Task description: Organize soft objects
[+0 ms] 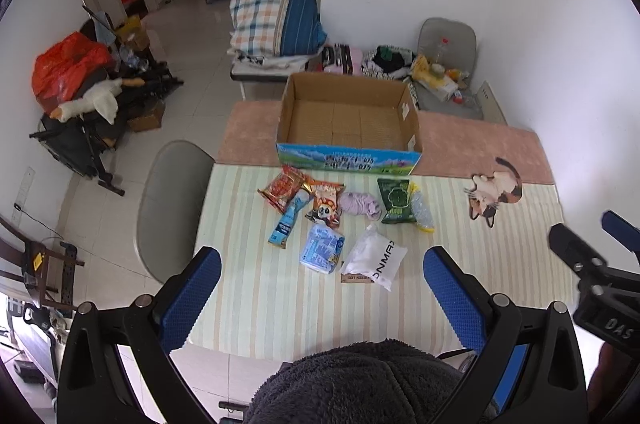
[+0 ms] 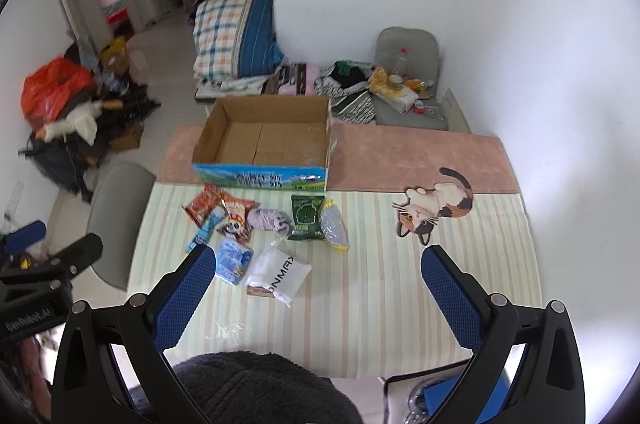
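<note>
Far ahead of the wide-open, empty left gripper (image 1: 322, 288) and right gripper (image 2: 320, 288), soft packets are spread in front of the empty cardboard box (image 1: 348, 121). The white pouch (image 1: 374, 258) lies nearest. It should be pinched gently at its middle, lifted clear, and dropped into the box.
</note>
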A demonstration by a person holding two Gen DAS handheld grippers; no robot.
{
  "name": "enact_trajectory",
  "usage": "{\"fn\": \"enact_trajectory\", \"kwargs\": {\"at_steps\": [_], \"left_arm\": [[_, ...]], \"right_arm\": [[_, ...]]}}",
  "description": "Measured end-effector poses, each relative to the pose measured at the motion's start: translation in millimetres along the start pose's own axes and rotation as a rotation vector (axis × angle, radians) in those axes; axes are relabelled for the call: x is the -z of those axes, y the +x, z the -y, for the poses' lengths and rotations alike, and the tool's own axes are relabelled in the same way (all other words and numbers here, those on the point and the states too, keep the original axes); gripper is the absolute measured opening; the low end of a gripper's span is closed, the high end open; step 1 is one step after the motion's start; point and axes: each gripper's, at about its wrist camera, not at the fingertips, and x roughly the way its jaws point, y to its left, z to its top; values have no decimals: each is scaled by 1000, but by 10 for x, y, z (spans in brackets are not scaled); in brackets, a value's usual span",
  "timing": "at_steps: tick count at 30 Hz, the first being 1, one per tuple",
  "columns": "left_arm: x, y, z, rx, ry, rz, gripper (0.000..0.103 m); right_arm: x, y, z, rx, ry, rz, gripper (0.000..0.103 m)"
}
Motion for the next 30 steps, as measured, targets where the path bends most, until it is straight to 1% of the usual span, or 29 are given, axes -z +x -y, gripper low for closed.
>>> {"fn": "enact_trajectory", "kwargs": {"at_steps": [2,3,4,5,6,7,11,14,16,18,20,23,24,26,27,28,29,30], "left_arm": [[-7,248,-7,-41,3,-22,103],[-5,407,-11,-60,10,-35,103],[3,609,-24,-92,22,-61,103],[17,761,-32,-109,32,-83,103],[32,943,-54,-120,42,-109,103],[66,1188,-87,-140,53,-151,103],[193,1879,-214,-168,69,-268,103],[276,2302,-282,-193,87,-329,103],[317,2547,-323,-197,96,-366,103],[355,2769,-355,-212,105,-392,103],[395,2980,-375,-218,116,-431,103],[454,3179,-374,-210,131,-471,103],[463,3231,-367,-211,138,-480,103],[482,3326,-350,-209,153,-495,103],[486,3368,-346,-205,156,-502,103],[485,3406,-347,-201,154,-508,103],[478,3445,-347,-195,150,-512,103],[467,3481,-346,-188,144,-515,103]], "right_arm": [[5,318,-58,3,-52,-36,103],[7,481,-92,-9,-83,-53,103],[16,679,-124,-12,-110,-80,103],[42,933,-170,-17,-147,-119,103],[68,1133,-205,-41,-177,-143,103],[90,1354,-236,-52,-204,-172,103],[306,2390,-435,-92,-330,-335,103],[516,3052,-625,-117,-443,-414,103],[648,3385,-779,-121,-550,-437,103],[815,3748,-953,-136,-665,-484,103],[956,3993,-1084,-174,-749,-540,103],[1198,4254,-1272,-214,-875,-611,103],[1278,4337,-1317,-212,-911,-633,103],[1378,4494,-1358,-163,-937,-652,103],[1393,4559,-1354,-140,-928,-652,103],[1387,4600,-1328,-140,-892,-656,102],[1357,4639,-1269,-166,-812,-676,96],[1324,4659,-1200,-186,-735,-695,93]]}}
